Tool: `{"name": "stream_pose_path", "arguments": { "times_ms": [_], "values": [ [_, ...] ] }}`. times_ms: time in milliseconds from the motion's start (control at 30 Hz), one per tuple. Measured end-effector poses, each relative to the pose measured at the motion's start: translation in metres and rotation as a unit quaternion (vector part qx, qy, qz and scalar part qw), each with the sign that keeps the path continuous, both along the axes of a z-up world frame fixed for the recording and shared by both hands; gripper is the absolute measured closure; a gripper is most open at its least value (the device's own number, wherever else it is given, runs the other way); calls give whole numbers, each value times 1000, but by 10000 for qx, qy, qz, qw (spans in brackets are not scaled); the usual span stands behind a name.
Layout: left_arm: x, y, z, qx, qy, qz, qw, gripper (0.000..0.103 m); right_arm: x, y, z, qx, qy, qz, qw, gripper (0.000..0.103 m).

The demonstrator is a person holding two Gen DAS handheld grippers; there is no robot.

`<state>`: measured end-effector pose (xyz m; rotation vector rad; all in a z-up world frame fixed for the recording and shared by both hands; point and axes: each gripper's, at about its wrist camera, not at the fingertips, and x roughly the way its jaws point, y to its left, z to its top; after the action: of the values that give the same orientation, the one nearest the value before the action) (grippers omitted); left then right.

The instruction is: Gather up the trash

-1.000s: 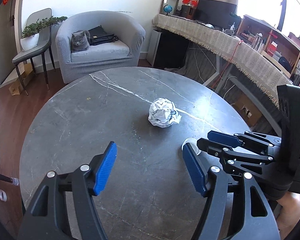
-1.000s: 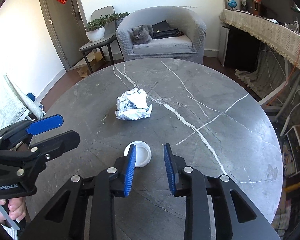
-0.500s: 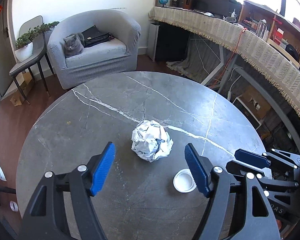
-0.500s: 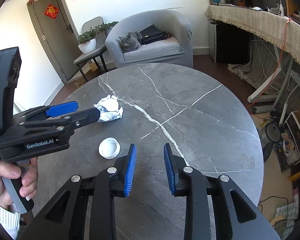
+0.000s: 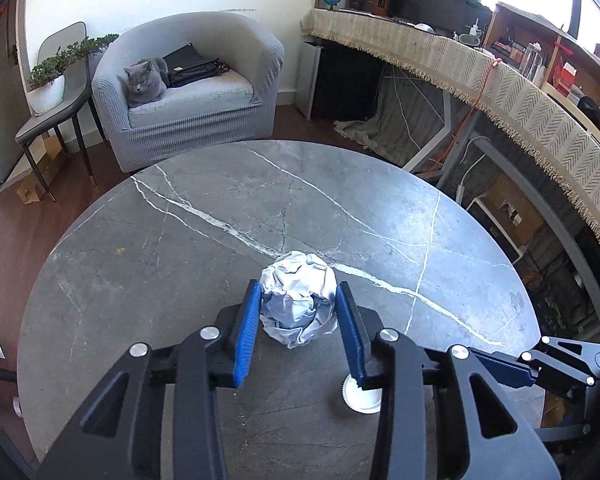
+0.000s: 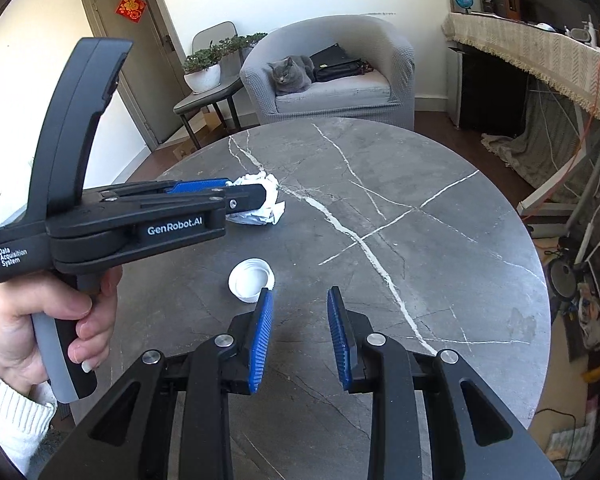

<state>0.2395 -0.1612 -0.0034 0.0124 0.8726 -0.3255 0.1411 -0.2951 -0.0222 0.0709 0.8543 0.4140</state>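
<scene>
My left tongs (image 5: 296, 312) have just been closing and now clamp the crumpled paper ball (image 5: 298, 298) between their pads, so I should squeeze gently and lift straight, while my right tongs (image 6: 300, 334) stay apart, empty, the white cap (image 6: 251, 279) just ahead-left.

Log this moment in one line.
left gripper: jaws just closing, gripping paper ball | right gripper: open, empty | cap: on table

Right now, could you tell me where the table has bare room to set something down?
The far half of the round table, toward the armchair, and its right side are bare. It is crowded near the front left: crumpled paper ball in the left gripper, with the white cap beside it.
</scene>
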Motion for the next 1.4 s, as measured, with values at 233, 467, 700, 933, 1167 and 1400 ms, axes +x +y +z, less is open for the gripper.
{"name": "stream_pose_path", "arguments": {
  "times_ms": [233, 467, 700, 933, 1167, 1400],
  "values": [
    [-24, 38, 18, -424, -171, 332, 9984, 63, 2, 22, -4, -145, 39, 179, 9997, 75],
    [-58, 80, 23, -946, -156, 686, 9930, 63, 9, 43, -9, -328, 78, 247, 9991, 75],
    [-83, 110, 29, -1048, -273, 858, 9904, 63, 18, 61, -12, -555, 28, 174, 9983, 74],
    [-100, 136, 29, -1105, -287, 922, 9892, 63, 26, 74, -14, -734, -12, 110, 9972, 59],
    [-112, 166, 27, -1077, -331, 1013, 9885, 63, 29, 91, -15, -1172, -126, 10, 9930, 60],
    [-127, 205, 25, -956, -344, 1237, 9871, 63, 22, 110, -14, -1269, -107, 210, 9916, 73]
  ]
}}
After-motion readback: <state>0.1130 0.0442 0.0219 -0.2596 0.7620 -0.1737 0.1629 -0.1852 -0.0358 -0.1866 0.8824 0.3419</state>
